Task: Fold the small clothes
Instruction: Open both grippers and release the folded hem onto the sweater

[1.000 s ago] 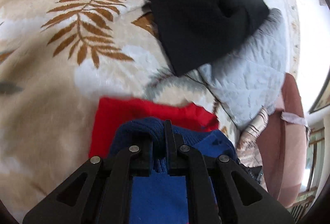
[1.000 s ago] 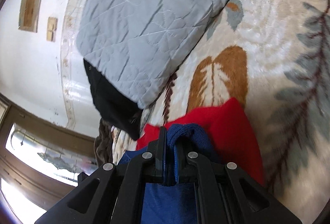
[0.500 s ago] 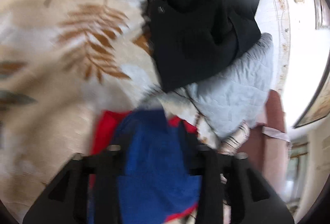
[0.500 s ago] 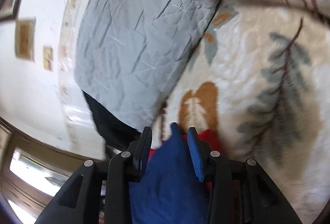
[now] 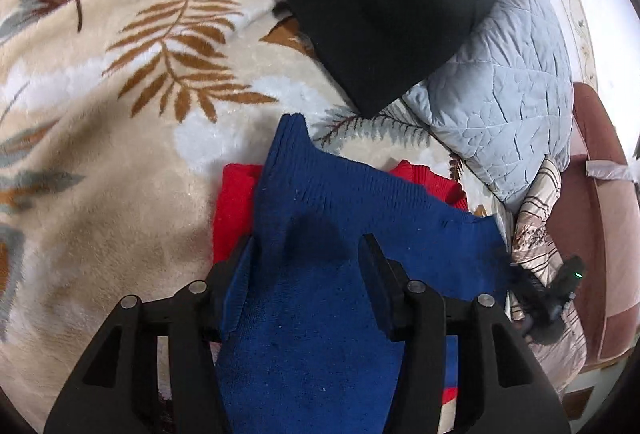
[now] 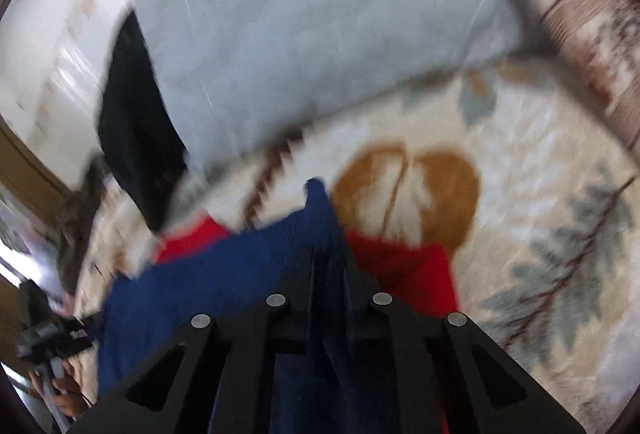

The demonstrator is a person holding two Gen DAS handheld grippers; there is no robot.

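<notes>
The blue knitted garment (image 5: 320, 274) lies over a red garment (image 5: 234, 202) on the leaf-patterned blanket (image 5: 120, 114), its long axis running straight ahead of both grippers to a narrow end. The left gripper (image 5: 306, 266) has its fingers standing half-wide, astride the knit without pressing it. The right gripper (image 6: 328, 266) has just been closing; its fingers pinch a blue fold, so it is the hand that leads. A black garment (image 5: 380, 6) and a grey quilted pillow (image 5: 512, 94) lie beyond.

Both grippers are matte black plastic. The left gripper (image 5: 306, 274) has triangular cut-outs and four silver screws. The right gripper (image 6: 328, 274) looks alike.
</notes>
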